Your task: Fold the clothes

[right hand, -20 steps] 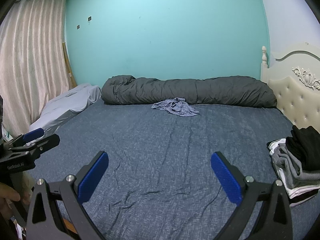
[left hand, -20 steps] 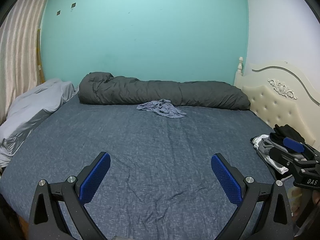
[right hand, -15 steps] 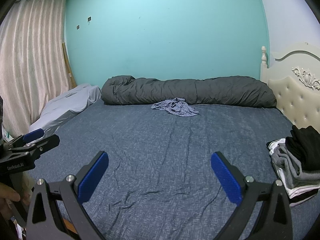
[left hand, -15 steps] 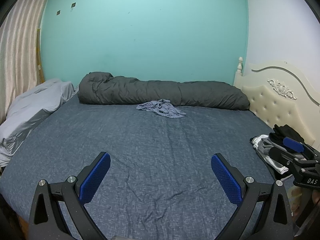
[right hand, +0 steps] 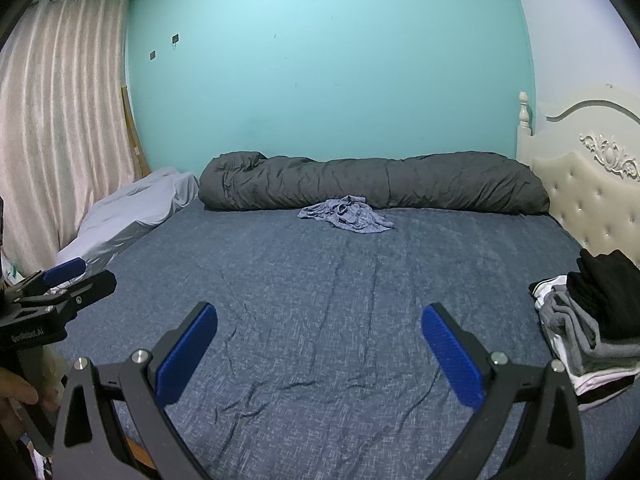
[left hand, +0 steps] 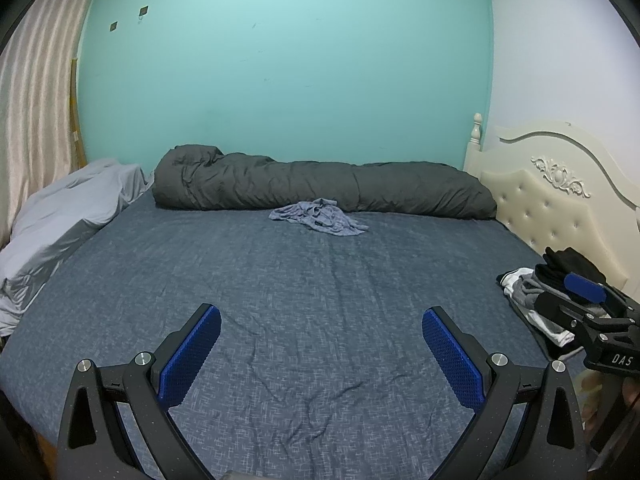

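Far ahead of both grippers, a crumpled blue-grey garment lies on the dark blue bedsheet, just in front of the rolled grey duvet. The left gripper and the right gripper hover over the near part of the bed, jaws spread wide apart and holding nothing. A stack of folded clothes sits at the right edge, beside the cream headboard.

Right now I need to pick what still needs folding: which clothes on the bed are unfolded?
The crumpled blue-grey garment lying loose beside the rolled dark duvet. The others sit in a folded stack at the bed's right edge.
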Demonstrator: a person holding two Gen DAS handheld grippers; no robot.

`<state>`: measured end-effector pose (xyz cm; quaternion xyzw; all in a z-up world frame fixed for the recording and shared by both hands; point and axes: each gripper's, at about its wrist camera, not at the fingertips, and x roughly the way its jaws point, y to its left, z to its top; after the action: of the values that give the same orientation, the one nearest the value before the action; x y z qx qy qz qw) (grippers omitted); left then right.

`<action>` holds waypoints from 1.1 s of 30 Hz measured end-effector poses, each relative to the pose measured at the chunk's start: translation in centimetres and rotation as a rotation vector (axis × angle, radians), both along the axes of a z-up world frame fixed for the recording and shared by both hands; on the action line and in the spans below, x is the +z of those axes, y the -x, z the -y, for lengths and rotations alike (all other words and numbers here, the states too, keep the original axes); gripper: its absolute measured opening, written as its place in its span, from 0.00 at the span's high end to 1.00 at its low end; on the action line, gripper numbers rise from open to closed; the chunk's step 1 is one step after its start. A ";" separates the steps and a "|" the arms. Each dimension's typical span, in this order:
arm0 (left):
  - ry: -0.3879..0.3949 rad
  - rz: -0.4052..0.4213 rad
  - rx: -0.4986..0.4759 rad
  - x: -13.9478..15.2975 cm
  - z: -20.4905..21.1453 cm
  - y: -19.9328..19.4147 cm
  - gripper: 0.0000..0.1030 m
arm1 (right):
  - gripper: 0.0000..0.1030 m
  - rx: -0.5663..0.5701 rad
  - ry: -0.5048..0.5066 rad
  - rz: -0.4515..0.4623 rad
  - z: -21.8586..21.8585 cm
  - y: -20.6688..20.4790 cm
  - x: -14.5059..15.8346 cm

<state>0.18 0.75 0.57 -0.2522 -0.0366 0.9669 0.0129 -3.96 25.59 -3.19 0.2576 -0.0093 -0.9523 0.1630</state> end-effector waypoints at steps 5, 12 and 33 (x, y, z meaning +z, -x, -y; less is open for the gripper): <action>0.004 -0.003 -0.001 0.1 -0.1 -0.1 0.00 | 0.00 -0.001 0.003 -0.004 -0.1 -0.1 -0.2; 0.004 -0.003 -0.006 0.1 -0.3 -0.2 0.00 | 0.00 -0.005 0.003 -0.004 -0.3 -0.2 -0.3; 0.004 -0.008 -0.015 0.0 -0.4 -0.2 0.00 | 0.00 -0.007 0.000 -0.005 -0.3 0.1 -0.2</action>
<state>0.42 1.18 0.58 -0.2488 -0.0328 0.9678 0.0197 -4.04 25.86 -3.38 0.2551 -0.0098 -0.9536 0.1598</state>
